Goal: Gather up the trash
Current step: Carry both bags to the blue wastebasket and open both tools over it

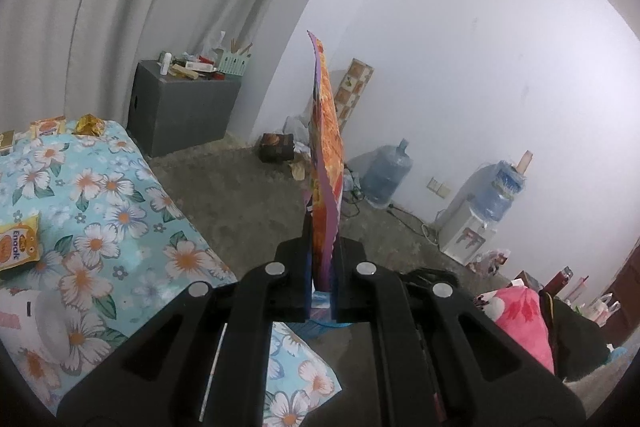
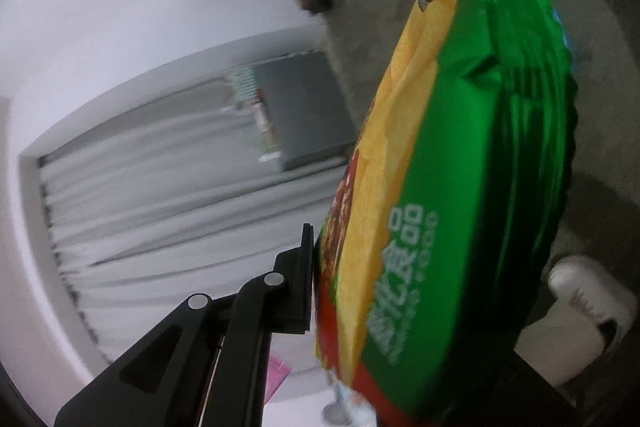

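Observation:
My left gripper (image 1: 322,267) is shut on a flat purple and orange snack wrapper (image 1: 326,147), which stands upright and edge-on between the fingers. It hangs over the grey floor just past the bed's corner. On the floral bedspread (image 1: 116,211) lie more wrappers: a yellow packet (image 1: 18,243) at the left edge, a gold wrapper (image 1: 90,125) and an orange packet (image 1: 48,125) at the far end. My right gripper (image 2: 316,283) is shut on a green chip bag (image 2: 460,163) that fills the right half of the rolled right wrist view; only its left finger shows.
A grey cabinet (image 1: 184,111) with clutter on top stands by the curtain. Water bottles (image 1: 386,171) and a dispenser (image 1: 476,219) line the white wall. A dark box (image 1: 276,147) sits on the floor. A pink plush item (image 1: 520,319) lies at right. A white shoe (image 2: 592,291) shows below the bag.

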The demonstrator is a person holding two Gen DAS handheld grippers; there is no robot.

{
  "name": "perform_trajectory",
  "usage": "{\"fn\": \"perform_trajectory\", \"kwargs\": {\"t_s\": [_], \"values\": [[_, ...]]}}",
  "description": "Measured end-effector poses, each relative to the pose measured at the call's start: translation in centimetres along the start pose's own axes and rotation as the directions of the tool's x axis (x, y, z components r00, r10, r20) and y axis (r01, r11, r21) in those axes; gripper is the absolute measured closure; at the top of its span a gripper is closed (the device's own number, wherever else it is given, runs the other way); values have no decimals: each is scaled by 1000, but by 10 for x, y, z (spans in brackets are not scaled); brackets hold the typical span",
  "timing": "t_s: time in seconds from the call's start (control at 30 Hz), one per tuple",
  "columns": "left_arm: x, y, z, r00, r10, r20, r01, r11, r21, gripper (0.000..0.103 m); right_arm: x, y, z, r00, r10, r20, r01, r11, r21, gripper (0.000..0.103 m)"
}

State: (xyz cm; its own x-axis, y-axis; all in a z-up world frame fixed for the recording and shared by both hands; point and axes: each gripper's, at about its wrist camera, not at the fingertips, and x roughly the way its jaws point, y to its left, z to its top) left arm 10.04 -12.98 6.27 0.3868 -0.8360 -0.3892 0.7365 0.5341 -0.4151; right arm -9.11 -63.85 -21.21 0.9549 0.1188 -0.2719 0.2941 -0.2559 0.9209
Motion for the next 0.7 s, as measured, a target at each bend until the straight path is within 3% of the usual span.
{"fn": "perform_trajectory", "kwargs": {"t_s": [0.17,0.2,0.23,0.3,0.33,0.43,0.53,0.7], "values": [[15,-1,3,1000,1,-23,0,1000,3,99,55,-22,43,993,-117,0,117,993,-24,93],[18,-2,4,1000,1,-31,-1,1000,4,99,64,-35,56,985,-174,16,175,984,-19,90],[23,-2,4,999,1,-41,-1,1000,5,99,70,-45,66,975,-220,28,221,975,-16,77],[35,-5,3,997,-1,-71,1,1000,4,99,78,-74,82,935,-351,42,350,936,36,60],[41,-5,2,997,-4,-83,4,1000,4,99,78,-91,86,917,-397,38,393,915,93,60],[60,-10,2,994,-11,-112,13,1000,19,99,68,-108,84,926,-375,45,367,921,134,60],[84,-15,1,988,-32,-149,35,999,17,99,54,-97,80,920,-389,55,385,920,74,57],[138,-33,1,968,-82,-237,87,996,11,99,18,-72,63,939,-339,53,340,941,5,57]]}}
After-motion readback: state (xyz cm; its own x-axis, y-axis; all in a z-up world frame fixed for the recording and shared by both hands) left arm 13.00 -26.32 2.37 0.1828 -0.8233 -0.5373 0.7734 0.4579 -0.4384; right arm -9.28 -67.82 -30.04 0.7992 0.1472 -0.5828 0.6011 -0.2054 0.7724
